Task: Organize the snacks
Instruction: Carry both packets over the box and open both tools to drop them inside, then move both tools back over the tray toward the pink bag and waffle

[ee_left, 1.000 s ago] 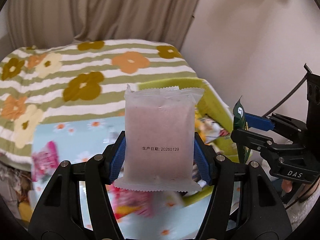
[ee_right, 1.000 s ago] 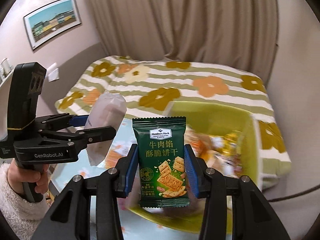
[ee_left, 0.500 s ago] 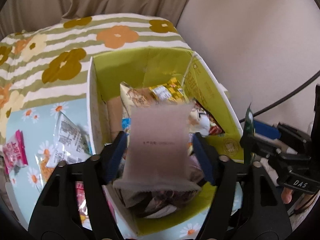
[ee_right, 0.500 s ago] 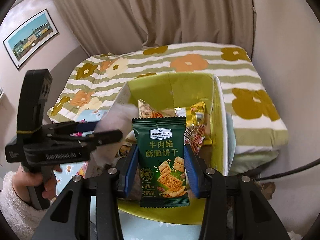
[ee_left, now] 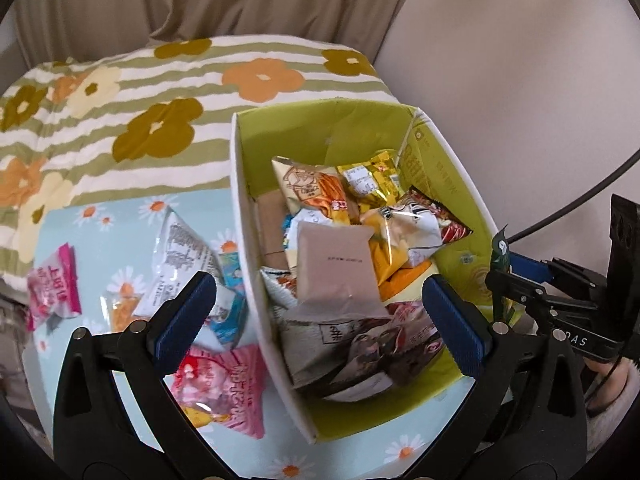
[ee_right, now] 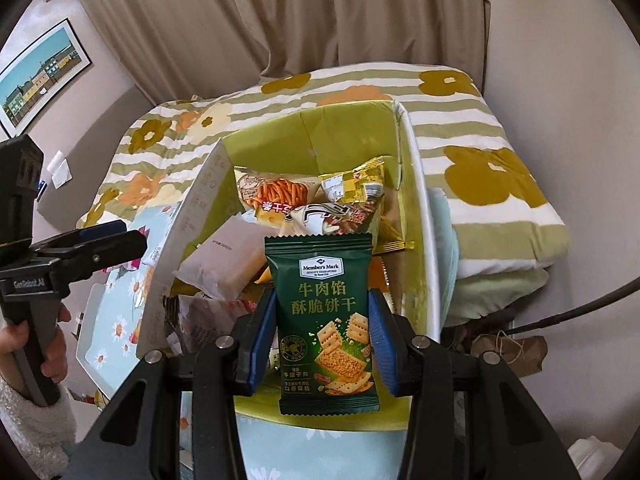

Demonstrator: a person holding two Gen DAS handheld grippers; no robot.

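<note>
Flowered bedspread (ee_left: pixel 168 92) behind green box (ee_left: pixel 452 168) | left gripper (ee_left: pixel 320 320) jaws opening, nothing pinched; pale pink packet (ee_left: pixel 336 264) lying atop snacks in box | right gripper (ee_right: pixel 322 340) pinching green cracker packet (ee_right: pixel 326 320) above box's near edge

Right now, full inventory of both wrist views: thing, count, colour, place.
box: 1, white outside, green inside, on the tray
pale pink packet: 1, atop the pile in the box
other snack packets in box: several, yellow, orange, brown
green cracker packet: 1, between right pads, above the box's near edge
loose packets: several, pink, white, blue, on tray left of box
tray: 1, light blue, daisies
bedspread: 1, green-striped, flowers
curtain: beige
framed picture: 1, wall
left gripper: jaws opening, empty
right gripper: jaws opening, packet between
</note>
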